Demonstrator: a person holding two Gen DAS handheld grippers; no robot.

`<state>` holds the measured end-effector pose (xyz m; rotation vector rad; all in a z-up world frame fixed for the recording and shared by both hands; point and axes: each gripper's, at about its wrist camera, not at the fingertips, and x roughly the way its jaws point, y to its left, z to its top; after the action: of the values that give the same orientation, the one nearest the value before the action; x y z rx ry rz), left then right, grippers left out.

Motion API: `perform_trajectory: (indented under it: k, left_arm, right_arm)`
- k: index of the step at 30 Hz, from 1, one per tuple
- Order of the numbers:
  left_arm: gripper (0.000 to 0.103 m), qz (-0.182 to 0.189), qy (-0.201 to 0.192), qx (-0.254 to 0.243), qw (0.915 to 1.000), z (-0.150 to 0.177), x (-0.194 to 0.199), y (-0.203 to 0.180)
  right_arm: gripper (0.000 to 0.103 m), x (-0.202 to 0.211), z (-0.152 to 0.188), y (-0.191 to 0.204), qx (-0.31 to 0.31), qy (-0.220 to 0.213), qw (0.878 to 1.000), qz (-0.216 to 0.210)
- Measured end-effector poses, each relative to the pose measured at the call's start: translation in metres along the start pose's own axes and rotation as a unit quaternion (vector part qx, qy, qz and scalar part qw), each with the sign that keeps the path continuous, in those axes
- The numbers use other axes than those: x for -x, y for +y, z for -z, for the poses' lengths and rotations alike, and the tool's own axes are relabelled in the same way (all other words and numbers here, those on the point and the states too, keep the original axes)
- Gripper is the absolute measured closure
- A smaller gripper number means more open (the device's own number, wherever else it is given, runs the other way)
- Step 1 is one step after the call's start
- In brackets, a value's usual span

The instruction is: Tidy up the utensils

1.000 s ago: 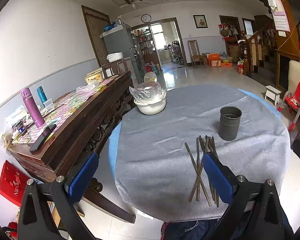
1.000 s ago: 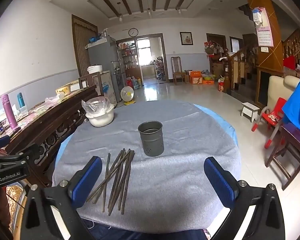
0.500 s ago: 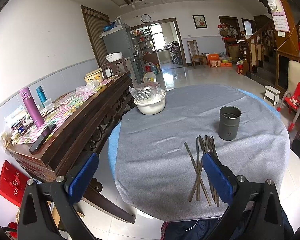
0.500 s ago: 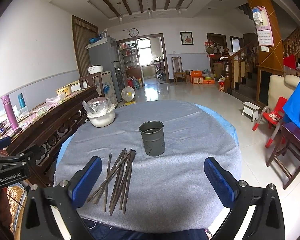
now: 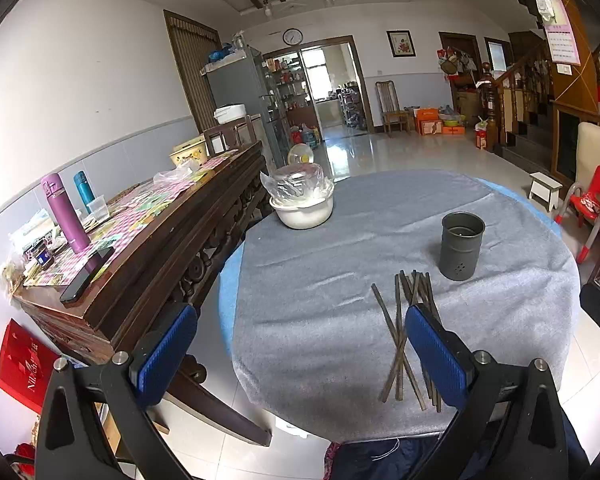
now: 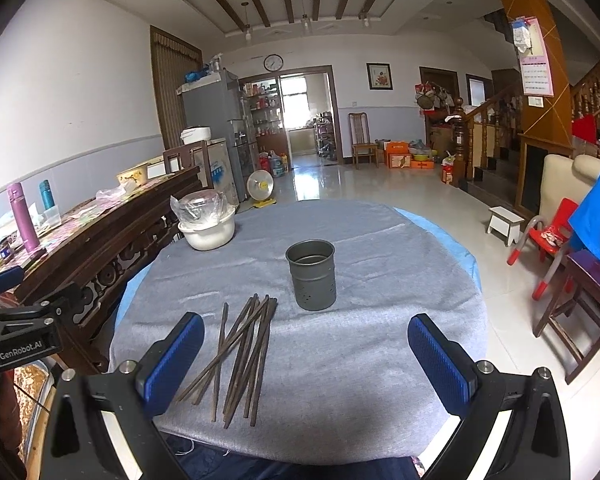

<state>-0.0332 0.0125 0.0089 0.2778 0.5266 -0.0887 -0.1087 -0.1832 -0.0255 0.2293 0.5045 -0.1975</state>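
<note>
Several dark chopsticks (image 6: 242, 350) lie in a loose pile near the front edge of the round grey-clothed table (image 6: 380, 248). They also show in the left wrist view (image 5: 404, 332). A grey metal utensil cup (image 6: 311, 274) stands upright just behind them, also in the left wrist view (image 5: 461, 246); it looks empty. My right gripper (image 6: 306, 364) is open and empty, above the table's near edge, with the pile by its left finger. My left gripper (image 5: 300, 354) is open and empty, left of the pile, over the table's left edge.
A white bowl under a plastic cover (image 6: 207, 224) sits at the table's far left. A dark wooden sideboard (image 5: 156, 240) with bottles and clutter stands left of the table. A red child's chair (image 6: 548, 240) and a wooden stool (image 6: 580, 300) stand to the right.
Both grippers have shifted only slightly; the right view has edged a little closer to the table. Nothing on the table has moved.
</note>
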Motion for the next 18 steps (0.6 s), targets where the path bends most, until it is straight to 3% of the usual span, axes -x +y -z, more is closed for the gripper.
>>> perform_trajectory:
  k: [18]
  left_arm:
    - [0.0, 0.003, 0.007, 0.0, 1.0, 0.0037, -0.0059, 0.0068]
  right_arm:
    - [0.0, -0.0055, 0.0018, -0.0007, 0.0, 0.004, 1.0, 0.0]
